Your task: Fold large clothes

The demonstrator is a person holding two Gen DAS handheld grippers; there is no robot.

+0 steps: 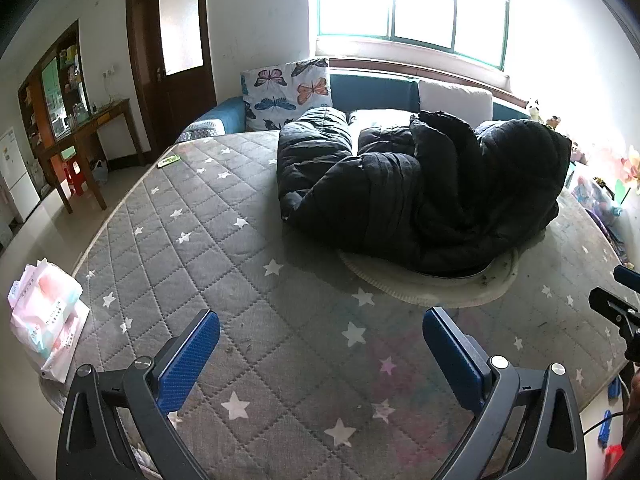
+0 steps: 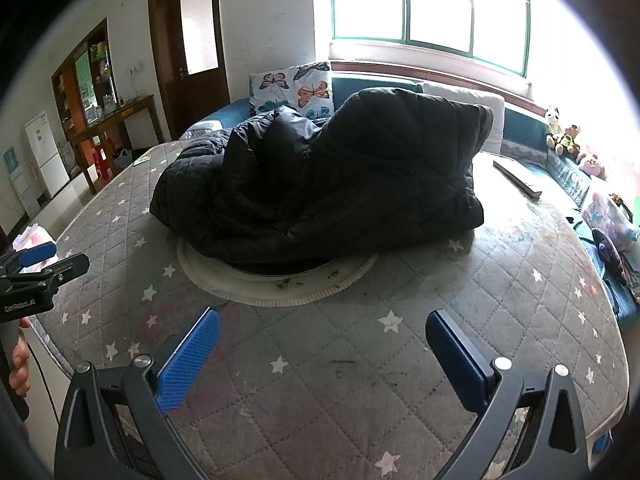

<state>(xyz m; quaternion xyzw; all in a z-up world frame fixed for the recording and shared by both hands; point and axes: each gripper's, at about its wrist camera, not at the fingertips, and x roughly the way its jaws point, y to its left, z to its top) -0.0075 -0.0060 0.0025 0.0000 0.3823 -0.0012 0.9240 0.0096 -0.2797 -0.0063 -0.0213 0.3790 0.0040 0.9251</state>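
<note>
A large black quilted coat (image 1: 420, 192) lies bunched in a heap on the grey star-patterned mattress (image 1: 224, 264), partly over a round white mat (image 1: 432, 288). It also shows in the right wrist view (image 2: 328, 184) on the same mat (image 2: 276, 288). My left gripper (image 1: 320, 344) is open and empty, held over the mattress short of the coat. My right gripper (image 2: 322, 348) is open and empty, also short of the coat. The right gripper shows at the right edge of the left wrist view (image 1: 618, 304), and the left gripper at the left edge of the right wrist view (image 2: 44, 264).
A butterfly pillow (image 1: 288, 92) and white cushion (image 1: 456, 100) lean on the blue headboard. A pink plastic pack (image 1: 44, 320) lies at the mattress's left edge. A dark flat object (image 2: 516, 178) lies right of the coat. Toys (image 2: 568, 140) line the right side. A wooden desk (image 1: 84, 148) stands left.
</note>
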